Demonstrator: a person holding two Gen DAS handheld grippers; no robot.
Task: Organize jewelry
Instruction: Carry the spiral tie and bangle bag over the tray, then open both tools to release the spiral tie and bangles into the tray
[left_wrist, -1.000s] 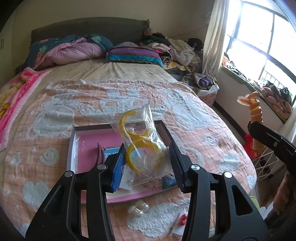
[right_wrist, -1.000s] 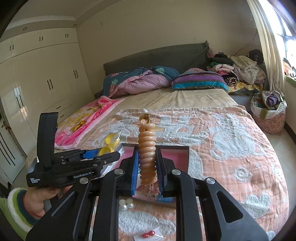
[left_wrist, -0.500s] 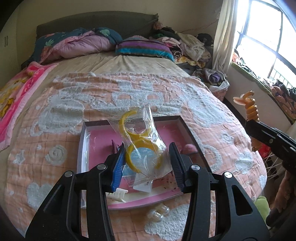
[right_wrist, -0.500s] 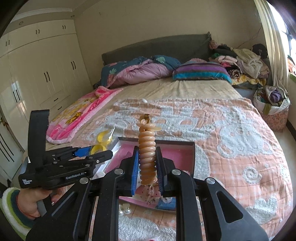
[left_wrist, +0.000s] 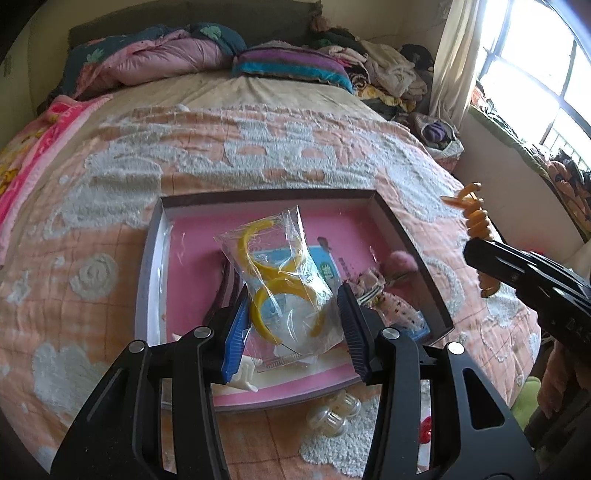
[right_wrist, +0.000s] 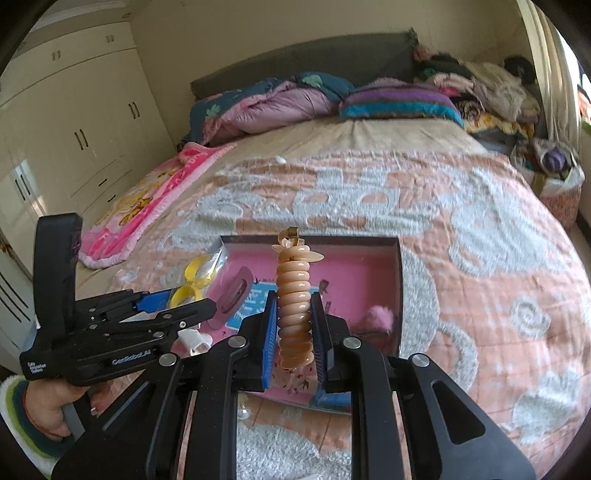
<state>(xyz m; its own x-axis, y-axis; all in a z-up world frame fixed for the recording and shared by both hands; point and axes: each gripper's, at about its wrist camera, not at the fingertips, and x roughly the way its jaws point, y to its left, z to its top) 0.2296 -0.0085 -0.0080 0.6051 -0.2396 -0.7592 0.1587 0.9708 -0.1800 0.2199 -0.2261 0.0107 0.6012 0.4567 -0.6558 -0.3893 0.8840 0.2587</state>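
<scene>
Left gripper (left_wrist: 293, 325): clamps clear bag of yellow rings (left_wrist: 282, 284) | pink-lined tray (left_wrist: 147, 280) beneath | orange coil (left_wrist: 476, 225), 3 o'clock

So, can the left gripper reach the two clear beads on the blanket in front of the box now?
Probably not yet: the left gripper is shut on the bag of yellow rings, so its jaws are occupied. The beads lie uncovered just outside the box.

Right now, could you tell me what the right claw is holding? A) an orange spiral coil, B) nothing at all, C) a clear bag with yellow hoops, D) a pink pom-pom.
A: the right claw is shut on the orange spiral coil, held upright over the pink tray; the bag of yellow hoops sits in the left claw.
</scene>
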